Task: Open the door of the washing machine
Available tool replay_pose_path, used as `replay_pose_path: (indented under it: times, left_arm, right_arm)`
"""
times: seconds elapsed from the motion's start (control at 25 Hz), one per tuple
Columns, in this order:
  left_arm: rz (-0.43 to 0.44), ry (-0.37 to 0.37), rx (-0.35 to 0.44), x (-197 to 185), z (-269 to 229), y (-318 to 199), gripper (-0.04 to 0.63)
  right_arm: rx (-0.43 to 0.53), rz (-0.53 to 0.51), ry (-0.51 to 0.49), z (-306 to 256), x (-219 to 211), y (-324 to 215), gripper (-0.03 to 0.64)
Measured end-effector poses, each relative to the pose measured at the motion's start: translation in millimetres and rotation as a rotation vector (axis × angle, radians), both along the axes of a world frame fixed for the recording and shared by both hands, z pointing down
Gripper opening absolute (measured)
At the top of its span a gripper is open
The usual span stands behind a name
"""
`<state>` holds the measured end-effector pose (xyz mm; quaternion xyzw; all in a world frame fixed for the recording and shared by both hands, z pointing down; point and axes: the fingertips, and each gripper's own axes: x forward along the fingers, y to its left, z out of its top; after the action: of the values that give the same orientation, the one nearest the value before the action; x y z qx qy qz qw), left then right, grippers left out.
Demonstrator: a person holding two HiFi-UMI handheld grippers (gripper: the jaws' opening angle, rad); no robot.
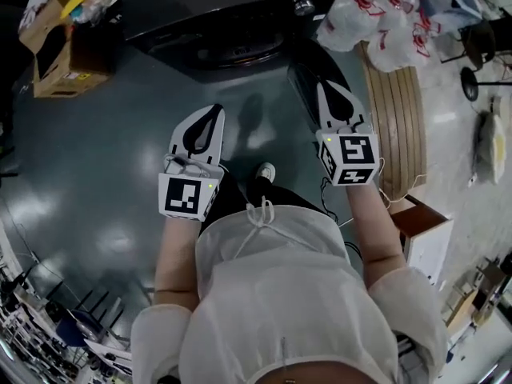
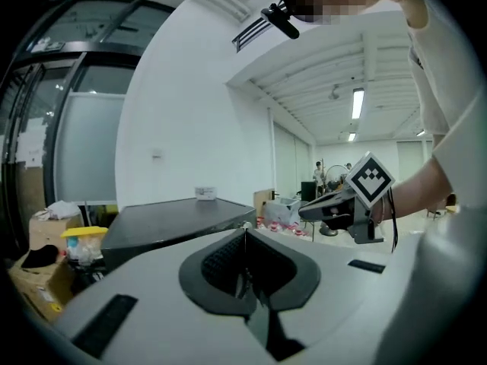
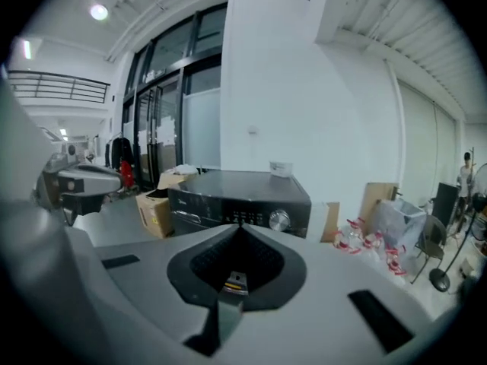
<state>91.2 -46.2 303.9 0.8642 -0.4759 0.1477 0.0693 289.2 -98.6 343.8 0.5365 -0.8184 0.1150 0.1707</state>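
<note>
The washing machine (image 1: 232,22) is sitting dark and boxy at the far edge of the grey floor (image 1: 96,150), facing the person. Its round door (image 1: 240,50) is looking closed, and a silver knob (image 3: 279,220) is gleaming on the control panel. Both grippers are hanging in the air in front of the machine, well apart from it and touching nothing. The left gripper (image 1: 213,112) is pointing at the machine's front, jaws pressed together and empty. The right gripper (image 1: 323,86) is hovering toward the machine's right corner, jaws likewise clenched on nothing. A cardboard box (image 1: 60,54) is standing just left of the machine, and bagged bottles (image 1: 376,18) are lying heaped to its right.
</note>
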Motion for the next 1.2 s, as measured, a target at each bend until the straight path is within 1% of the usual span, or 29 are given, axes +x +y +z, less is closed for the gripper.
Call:
replay_pose_path:
  times: [0.16,0.28,0.36,0.44,0.6,0.72,0.8,0.92,1.04,1.12,1.2]
  left_arm:
    - [-0.102,-0.006,0.043,-37,-32,-9,0.021]
    - [-0.172,0.019,0.131,-67,-61,-14,0.021]
    - [-0.195,-0.001,0.161,-88,-74,-14,0.021]
    - [-0.216,-0.02,0.158,-105,-86,-13,0.021]
    - [-0.244,-0.031,0.229,-128,-111,-15,0.021]
    - [-0.254,-0.048,0.221,-141,-122,-13,0.021]
    - [-0.252,-0.052,0.232,-147,-130,-11,0.021]
    - [-0.265,-0.03,0.246,-151,-139,-10,0.021]
    - [-0.259,-0.026,0.263,-150,-142,-8,0.021]
    - [-0.264,-0.014,0.256,-149,-143,-6,0.021]
    - [-0.266,-0.023,0.233,-148,-140,-2,0.021]
  right_arm:
    - [0.073,-0.108,-0.021,-40,-42,-15,0.008]
    - [0.114,-0.162,-0.049,-68,-74,-22,0.007]
    - [0.14,-0.185,-0.068,-85,-94,-26,0.006]
    - [0.167,-0.205,-0.082,-102,-110,-28,0.006]
    - [0.224,-0.242,-0.095,-128,-130,-32,0.006]
    - [0.254,-0.255,-0.104,-141,-143,-32,0.005]
    - [0.266,-0.265,-0.11,-148,-149,-30,0.005]
    - [0.274,-0.284,-0.127,-153,-157,-25,0.005]
    - [0.281,-0.287,-0.139,-155,-158,-20,0.003]
    - [0.288,-0.291,-0.133,-155,-157,-16,0.003]
    - [0.29,-0.295,-0.123,-155,-157,-12,0.003]
